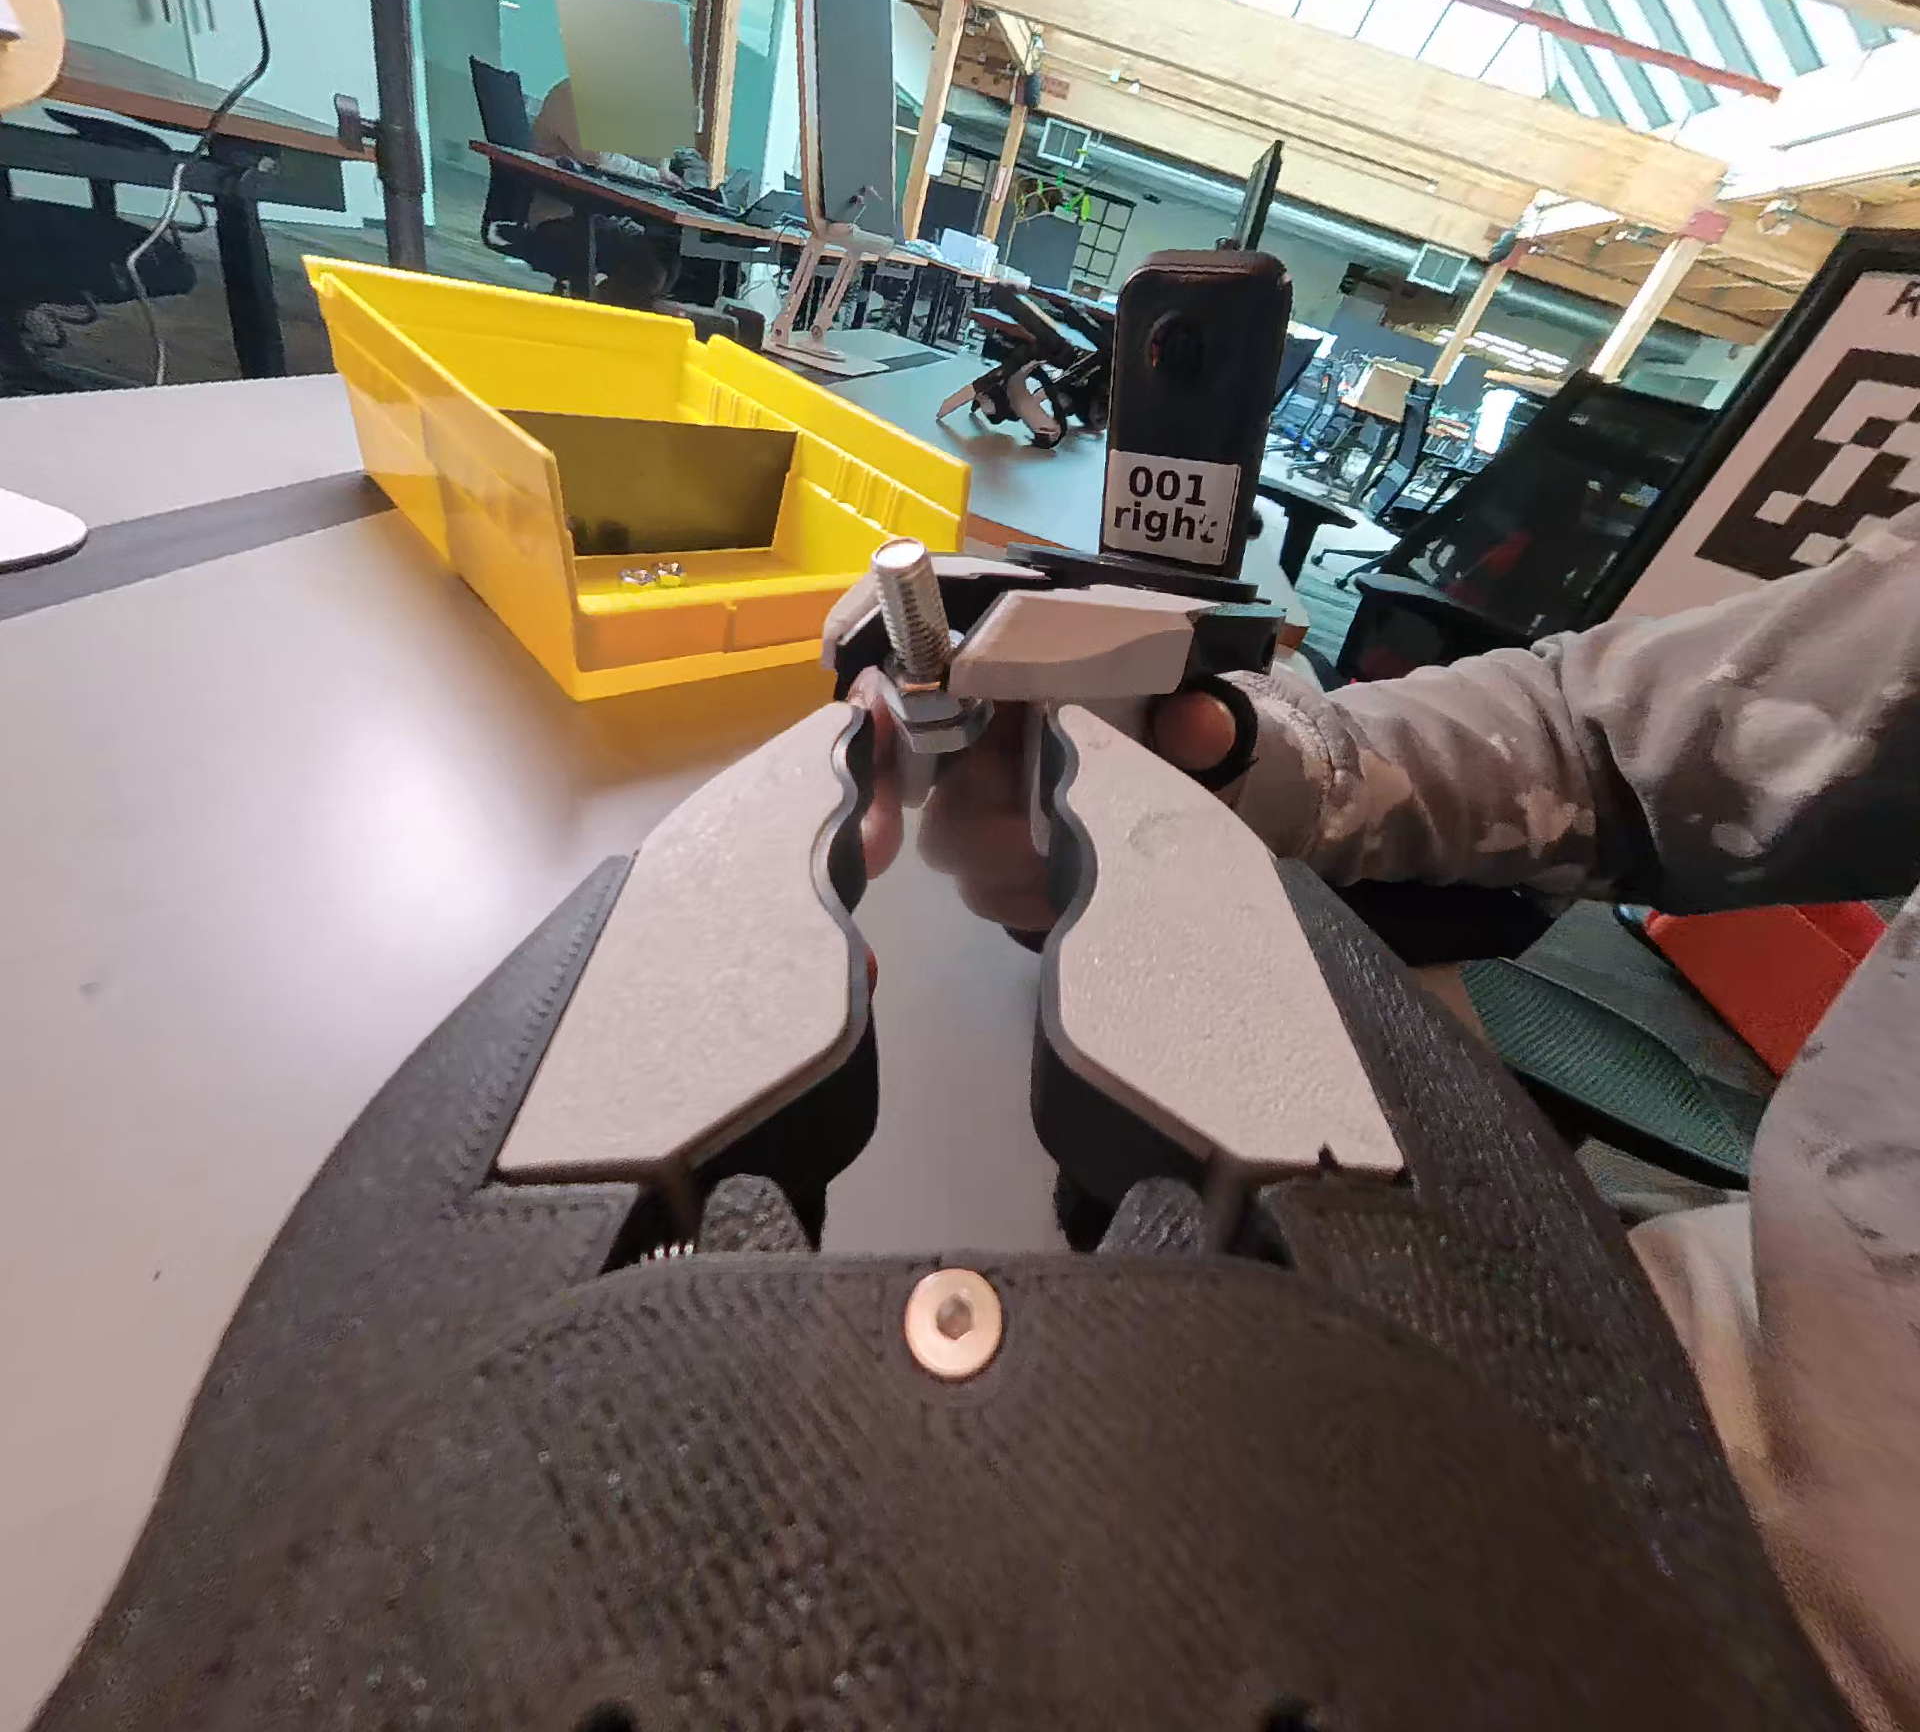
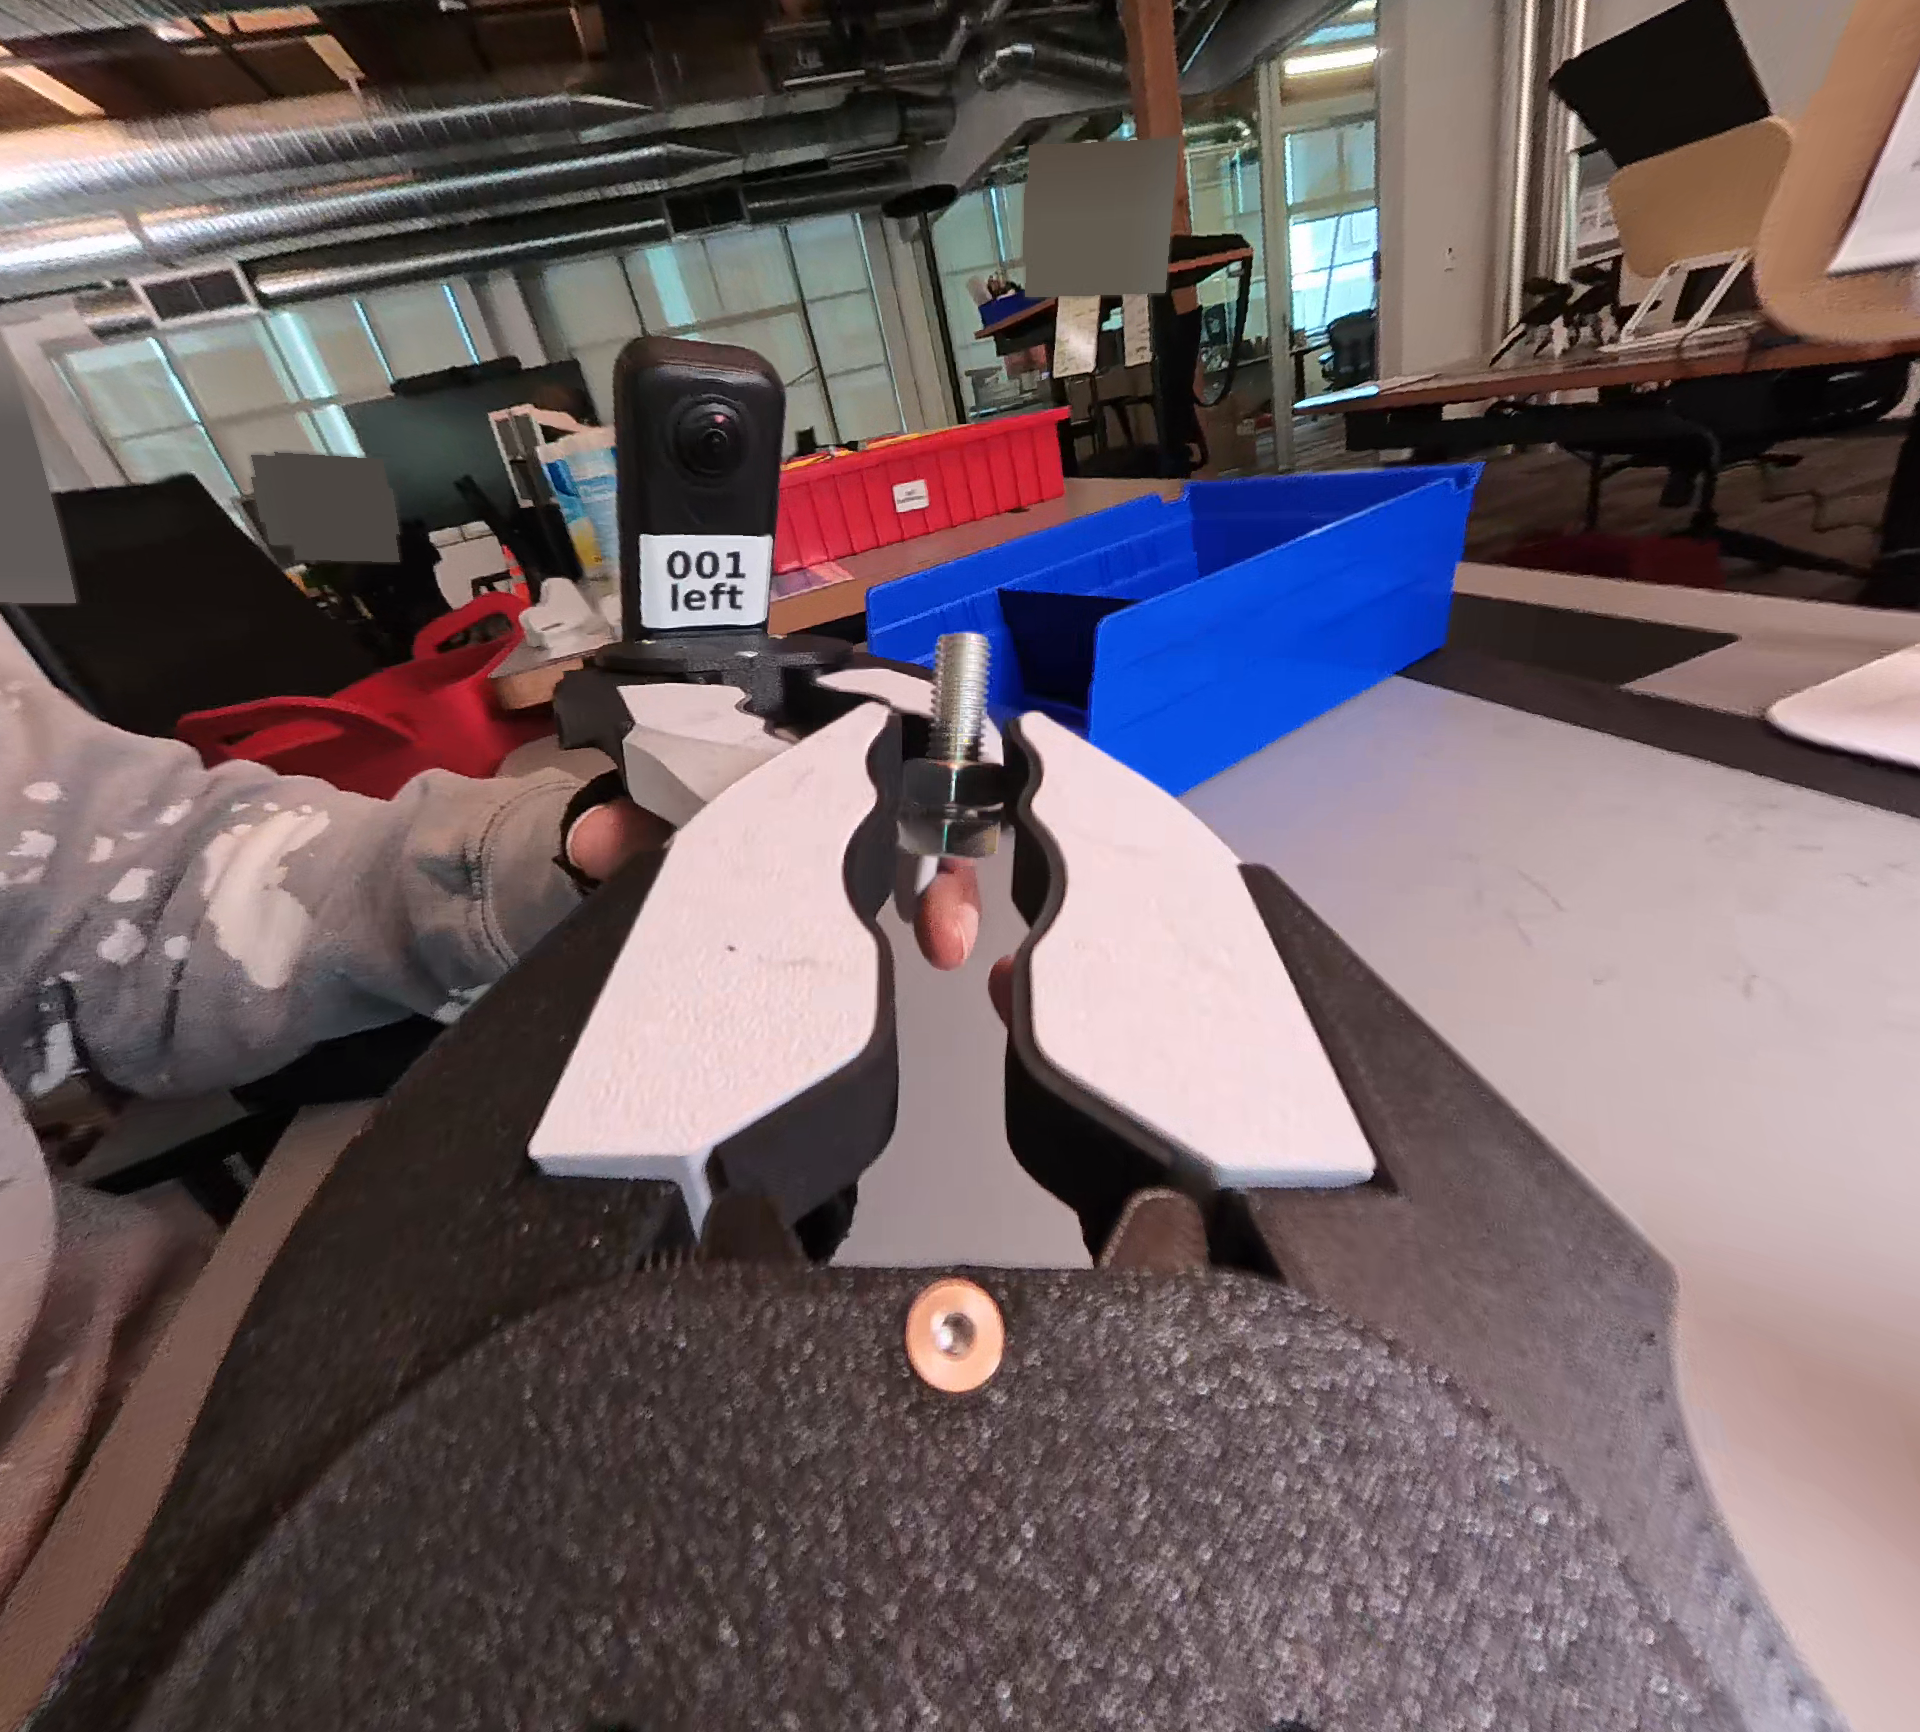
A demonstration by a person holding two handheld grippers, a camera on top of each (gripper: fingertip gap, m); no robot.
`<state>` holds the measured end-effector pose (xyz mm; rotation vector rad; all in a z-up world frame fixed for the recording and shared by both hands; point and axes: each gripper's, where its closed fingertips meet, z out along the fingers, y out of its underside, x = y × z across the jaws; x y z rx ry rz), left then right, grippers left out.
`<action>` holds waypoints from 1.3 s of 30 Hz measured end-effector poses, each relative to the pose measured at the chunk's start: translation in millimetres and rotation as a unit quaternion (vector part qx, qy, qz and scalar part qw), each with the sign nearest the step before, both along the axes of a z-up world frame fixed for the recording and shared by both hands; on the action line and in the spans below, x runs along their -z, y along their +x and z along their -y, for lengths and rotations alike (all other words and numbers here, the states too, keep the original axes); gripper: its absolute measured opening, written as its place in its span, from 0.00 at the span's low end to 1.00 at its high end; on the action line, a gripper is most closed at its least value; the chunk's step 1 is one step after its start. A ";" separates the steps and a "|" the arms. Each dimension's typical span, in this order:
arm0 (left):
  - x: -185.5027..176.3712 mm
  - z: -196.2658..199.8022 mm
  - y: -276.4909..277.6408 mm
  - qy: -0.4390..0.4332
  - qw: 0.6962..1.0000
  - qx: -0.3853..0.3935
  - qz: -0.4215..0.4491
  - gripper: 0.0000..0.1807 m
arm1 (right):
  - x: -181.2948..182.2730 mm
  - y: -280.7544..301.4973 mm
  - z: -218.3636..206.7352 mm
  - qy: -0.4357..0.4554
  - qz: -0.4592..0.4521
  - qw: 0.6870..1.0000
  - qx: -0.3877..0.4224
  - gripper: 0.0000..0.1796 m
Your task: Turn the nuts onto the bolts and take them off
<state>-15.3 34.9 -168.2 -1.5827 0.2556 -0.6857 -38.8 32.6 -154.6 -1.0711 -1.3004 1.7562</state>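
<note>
A steel bolt [image 2: 962, 690] stands thread-up above the grey table [image 2: 1507, 903], with a hex nut [image 2: 951, 780] screwed down close to its head. My right gripper [image 2: 956, 742] is shut on the bolt at nut and head level. In the left wrist view it [image 1: 906, 633] reaches in from the right and clamps the bolt [image 1: 912, 607] just above the nut [image 1: 933, 718]. My left gripper [image 1: 954, 728] faces it. Its jaws stand apart around the bolt's lower end, with a gap on the right side. It shows at the left in the right wrist view [image 2: 810, 716].
A yellow bin [image 1: 499, 394] with a few loose nuts [image 1: 649, 576] stands behind the bolt. A blue bin [image 2: 1299, 602] stands at the far side of the table. A marker board [image 1: 1829, 456] leans at the right. A white stand base [image 2: 1860, 716] lies on the table. My two grippers' fingertips are within a few centimetres of each other.
</note>
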 end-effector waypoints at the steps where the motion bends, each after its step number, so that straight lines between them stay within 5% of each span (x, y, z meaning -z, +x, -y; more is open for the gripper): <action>1: -4.4 -3.0 -0.2 0.004 1.000 0.002 0.003 0.17 | -4.3 -1.8 -2.5 0.005 -0.004 1.000 0.008 0.10; 10: -50.1 -50.5 -35.1 0.051 0.997 0.016 0.057 0.10 | -52.9 -39.2 -39.1 0.003 -0.048 0.999 0.012 0.10; 17: -4.5 -43.6 -32.0 0.009 1.000 0.018 0.022 0.10 | -7.5 -34.7 -33.7 -0.004 -0.004 1.000 -0.006 0.10; 29: 25.0 -57.2 -45.3 -0.045 0.999 -0.017 -0.024 0.10 | 3.9 -35.3 -58.0 0.004 0.020 1.000 0.018 0.10; 39: -28.4 -42.3 -36.0 0.068 0.985 -0.080 -0.135 0.10 | -37.5 -19.9 -37.6 0.107 -0.008 0.994 0.033 0.12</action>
